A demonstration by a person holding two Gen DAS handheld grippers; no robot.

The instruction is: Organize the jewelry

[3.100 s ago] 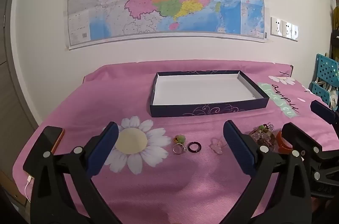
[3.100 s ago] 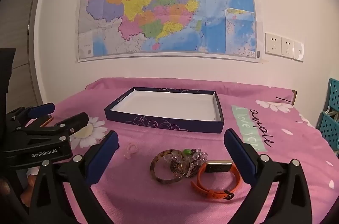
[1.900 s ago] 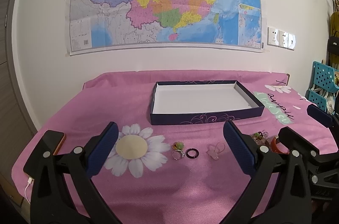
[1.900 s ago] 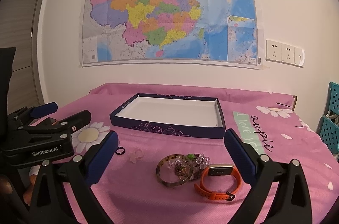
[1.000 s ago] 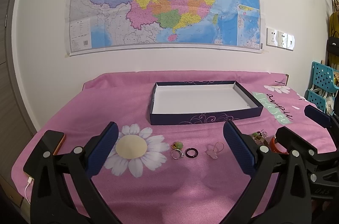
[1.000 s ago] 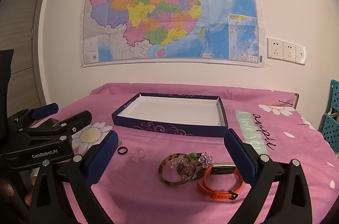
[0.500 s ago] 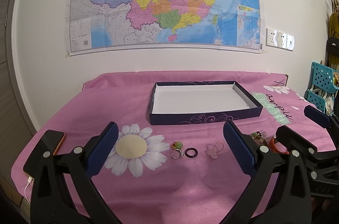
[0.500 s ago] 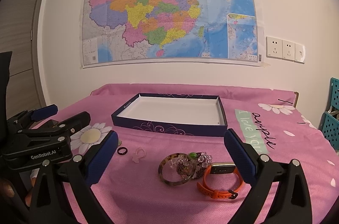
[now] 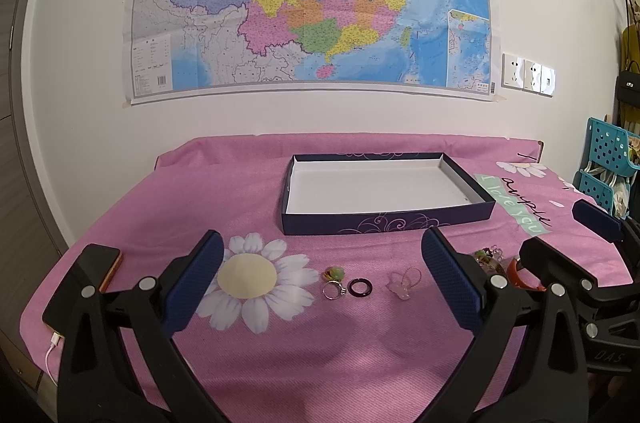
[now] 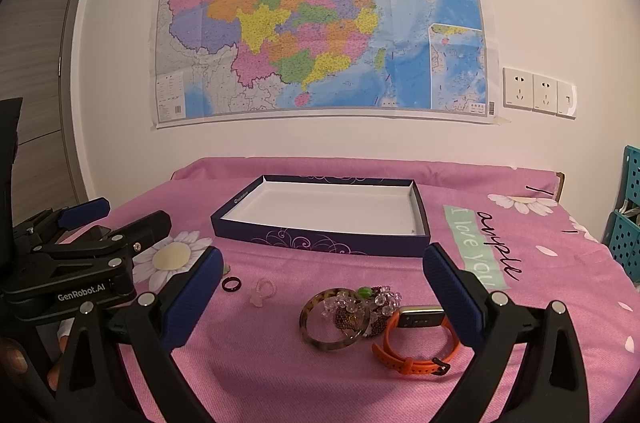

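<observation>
The pink cloth (image 10: 280,375) has a green patch that says "I love you" (image 10: 476,255). The left gripper (image 10: 112,219) has "GenRobot.AI" on its side. It is wide open and holds nothing. The right gripper (image 10: 322,275) is wide open too and touches nothing. On the cloth lie a black ring (image 9: 360,287), a silver ring (image 9: 333,290), a brown bangle (image 10: 334,321) and an orange watch (image 10: 416,339). They sit near the dark blue box (image 9: 384,221), not inside it.
</observation>
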